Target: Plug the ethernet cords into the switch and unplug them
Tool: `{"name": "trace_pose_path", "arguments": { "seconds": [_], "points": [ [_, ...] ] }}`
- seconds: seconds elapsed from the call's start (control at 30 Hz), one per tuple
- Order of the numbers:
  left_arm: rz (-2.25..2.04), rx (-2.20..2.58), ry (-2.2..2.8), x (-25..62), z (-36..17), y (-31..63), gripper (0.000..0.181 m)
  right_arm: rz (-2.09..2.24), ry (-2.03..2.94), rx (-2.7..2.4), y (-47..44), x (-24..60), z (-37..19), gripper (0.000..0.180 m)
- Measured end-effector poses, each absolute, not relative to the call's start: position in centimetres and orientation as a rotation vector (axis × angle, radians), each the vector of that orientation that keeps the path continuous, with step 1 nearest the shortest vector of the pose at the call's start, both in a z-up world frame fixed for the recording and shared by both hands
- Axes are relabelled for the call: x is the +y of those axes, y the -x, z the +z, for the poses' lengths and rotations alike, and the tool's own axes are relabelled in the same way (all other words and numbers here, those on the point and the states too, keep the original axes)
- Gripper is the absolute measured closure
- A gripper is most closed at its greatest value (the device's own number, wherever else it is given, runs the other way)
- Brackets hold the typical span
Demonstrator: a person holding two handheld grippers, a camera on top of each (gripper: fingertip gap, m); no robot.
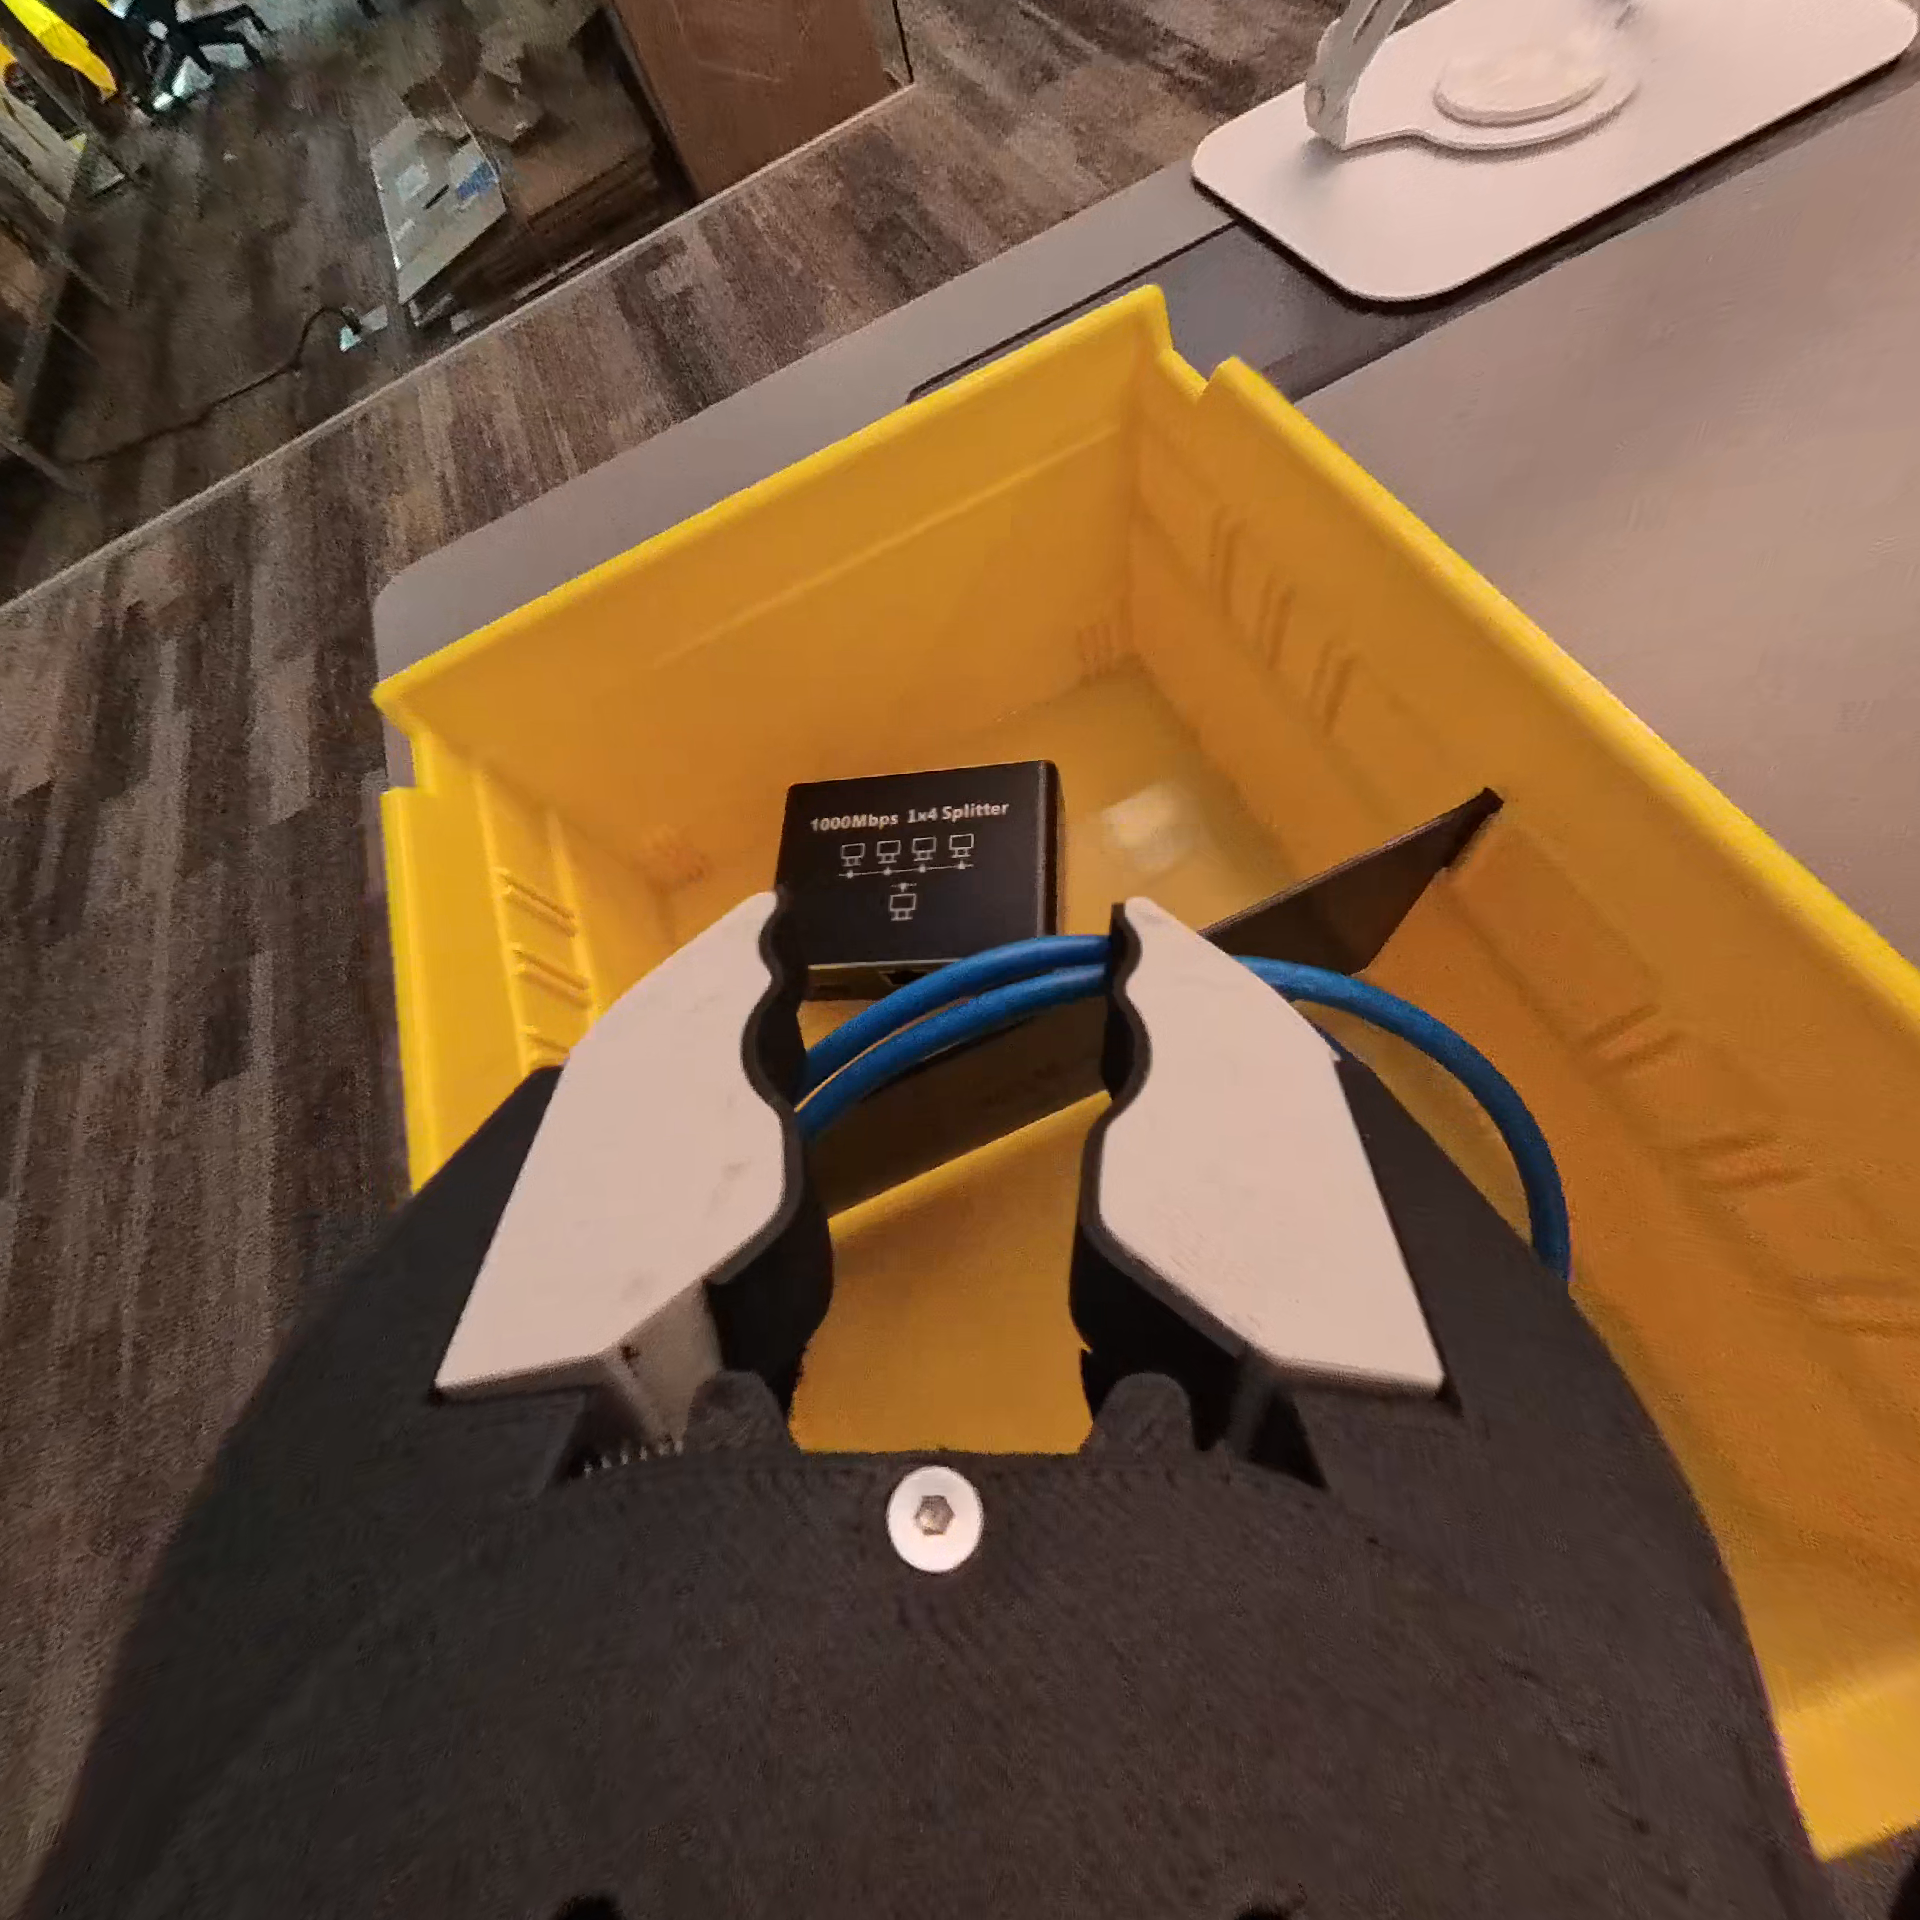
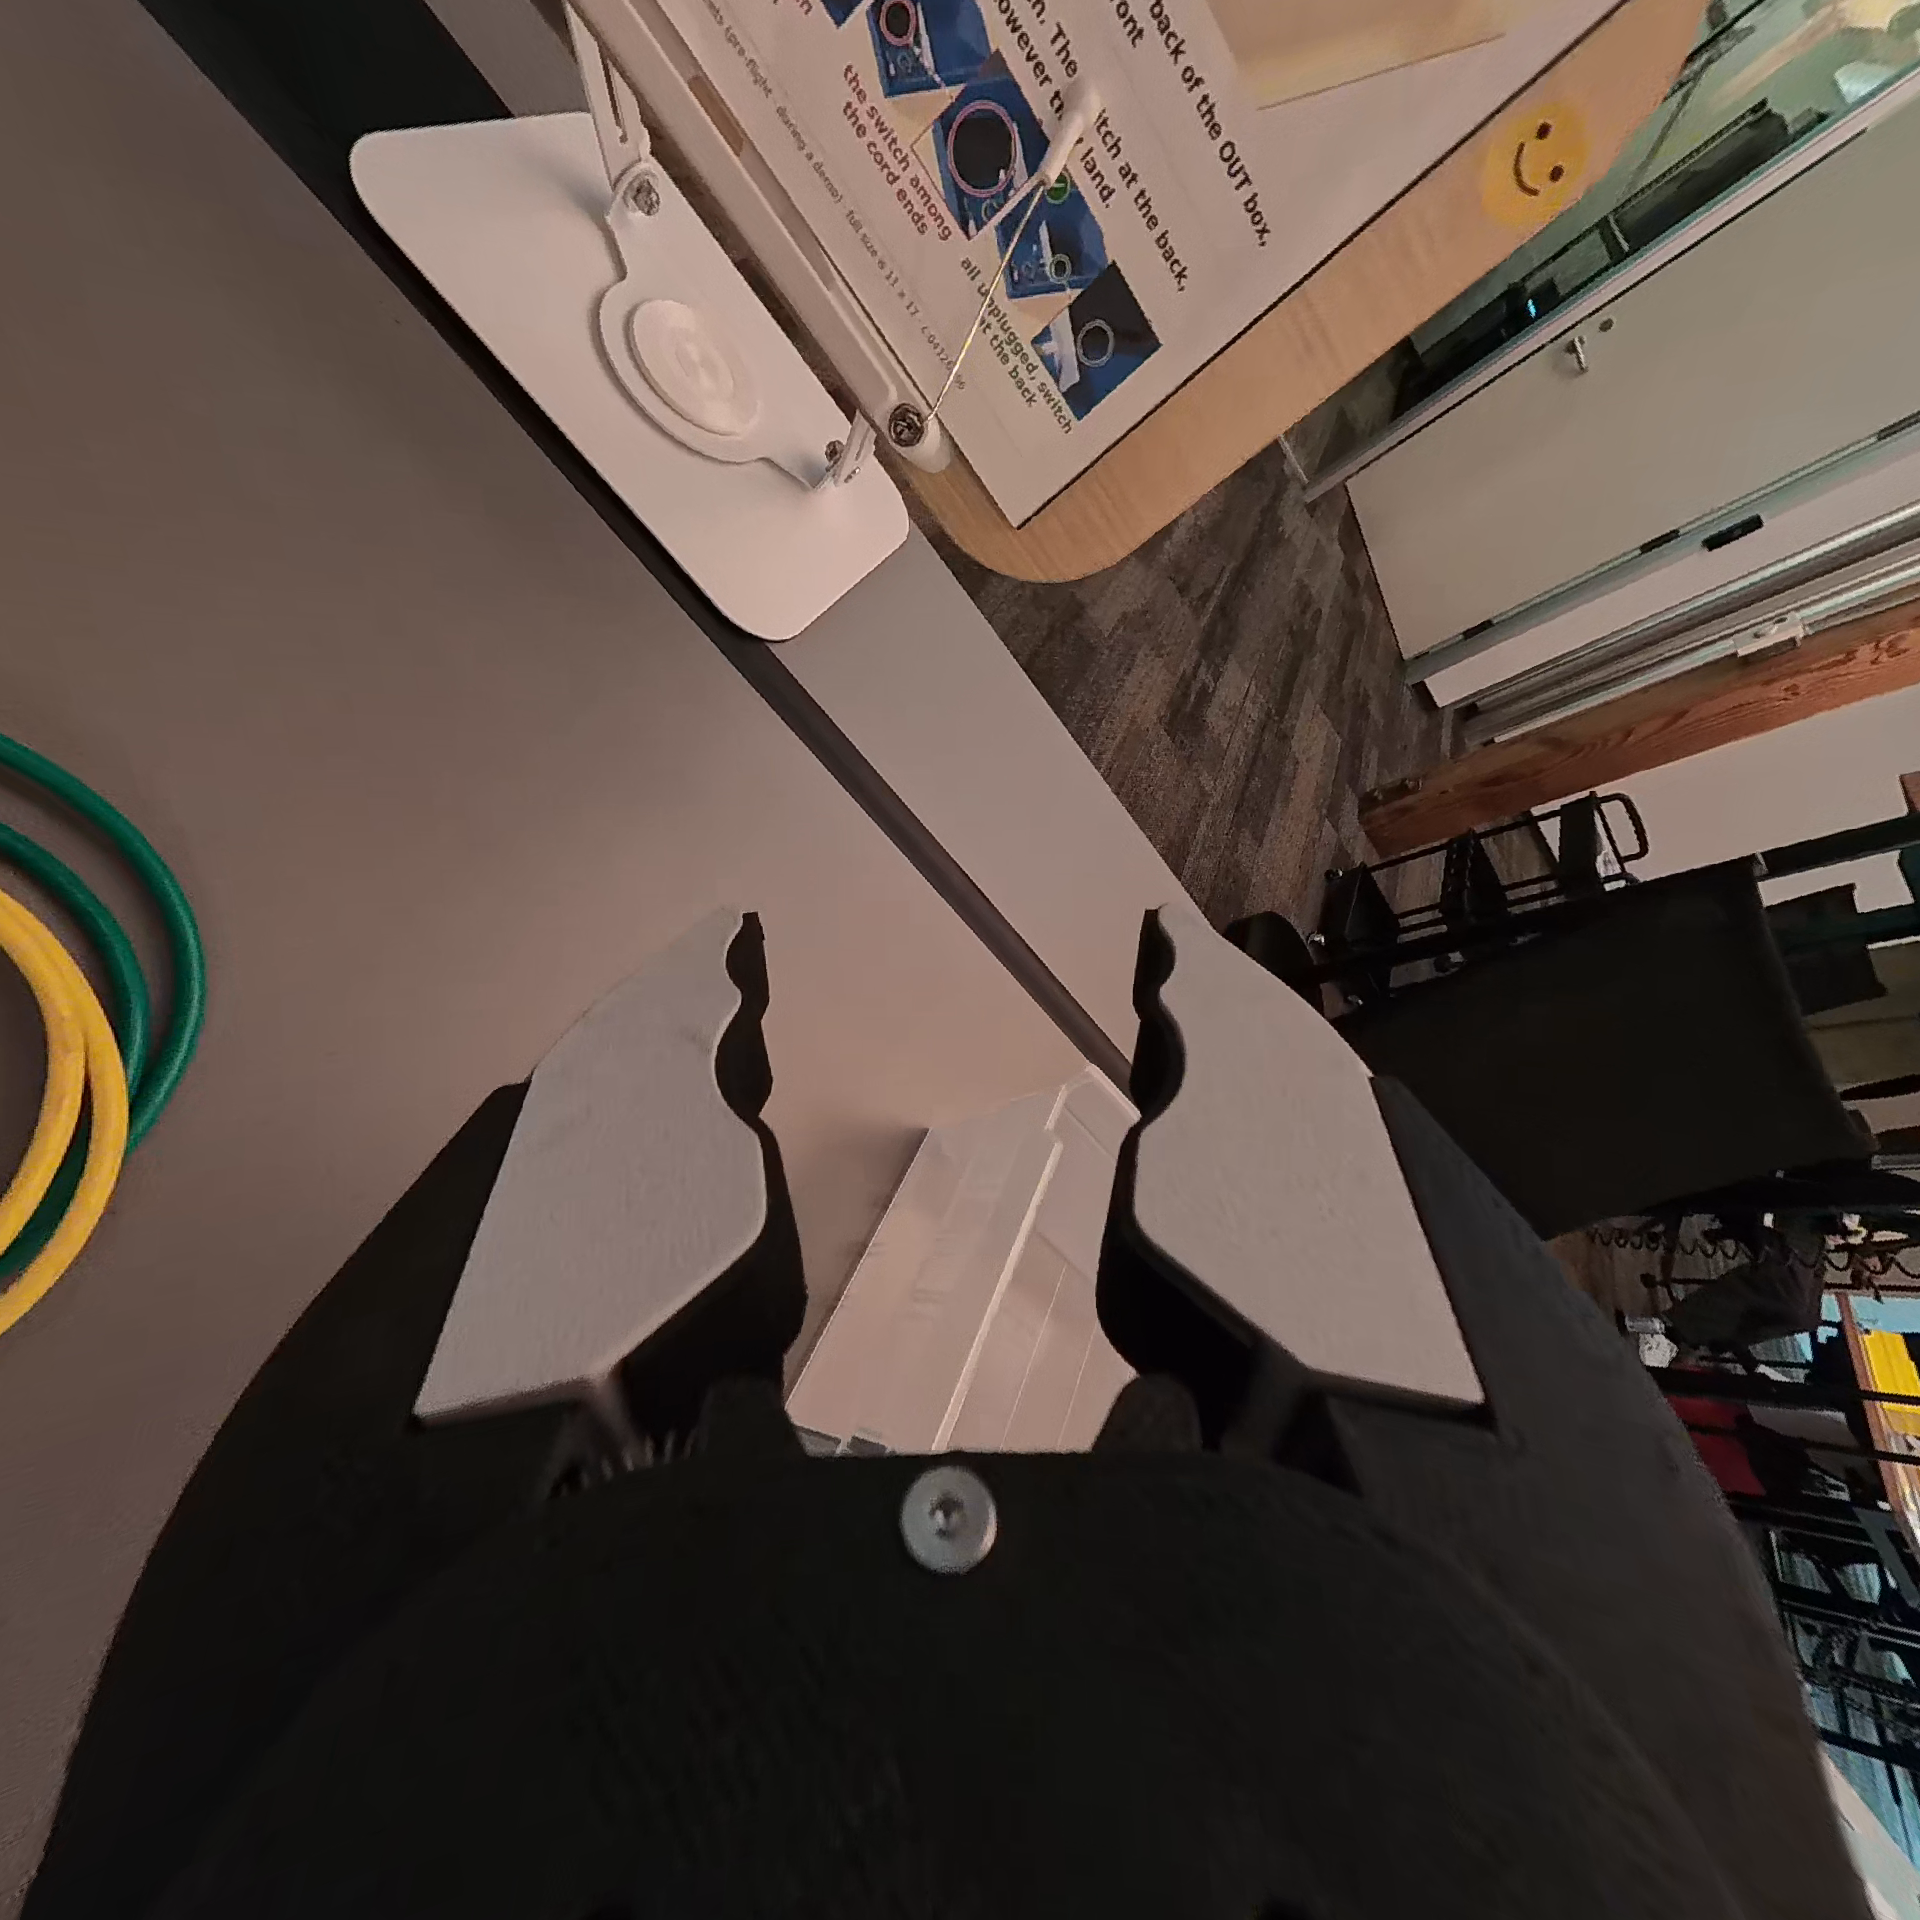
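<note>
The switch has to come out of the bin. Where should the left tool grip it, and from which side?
Across its two short side walls, from above: the switch lies flat in the bin, top face clear, and blue cords crowd its near edge.

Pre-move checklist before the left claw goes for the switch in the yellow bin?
1. Left claw open: ok, wide gap, nothing held.
2. Switch reachable: ok, flat on the floor of the yellow bin, just beyond the fingertips.
3. Blue cord clear of the claw: not ok, its loops cross between the fingers.
4. Blue cord plugged in: cannot tell, ports hidden.
5. Right claw free: ok, open over the table.
6. Green cord and yellow cord: ok, coiled on the table, ends out of frame.
</note>
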State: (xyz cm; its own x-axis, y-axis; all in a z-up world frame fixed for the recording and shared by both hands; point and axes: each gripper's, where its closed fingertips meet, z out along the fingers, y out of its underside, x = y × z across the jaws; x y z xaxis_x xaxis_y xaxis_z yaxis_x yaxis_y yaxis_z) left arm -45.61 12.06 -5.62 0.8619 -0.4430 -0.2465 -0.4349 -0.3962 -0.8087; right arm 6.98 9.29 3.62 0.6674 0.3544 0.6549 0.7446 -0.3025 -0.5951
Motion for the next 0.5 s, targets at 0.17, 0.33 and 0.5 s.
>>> {"name": "trace_pose_path", "arguments": {
  "seconds": [0.17, 0.33, 0.5],
  "points": [
    [-0.02, 0.636, 2.027, 11.2, -5.0, 46.7, 0.132, -0.516, 1.919, -0.89, -6.6, 9.4, 3.0, 0.111],
    [0.039, 0.673, 2.071, 10.7, -6.1, 47.7, 0.135, -0.524, 1.919, -0.908, -6.3, 9.4, 2.7, 0.111],
    [0.212, 0.75, 2.124, 11.1, -7.6, 48.1, 0.137, -0.527, 1.918, -0.91, -6.3, 9.3, 2.8, 0.111]
  ]
}}
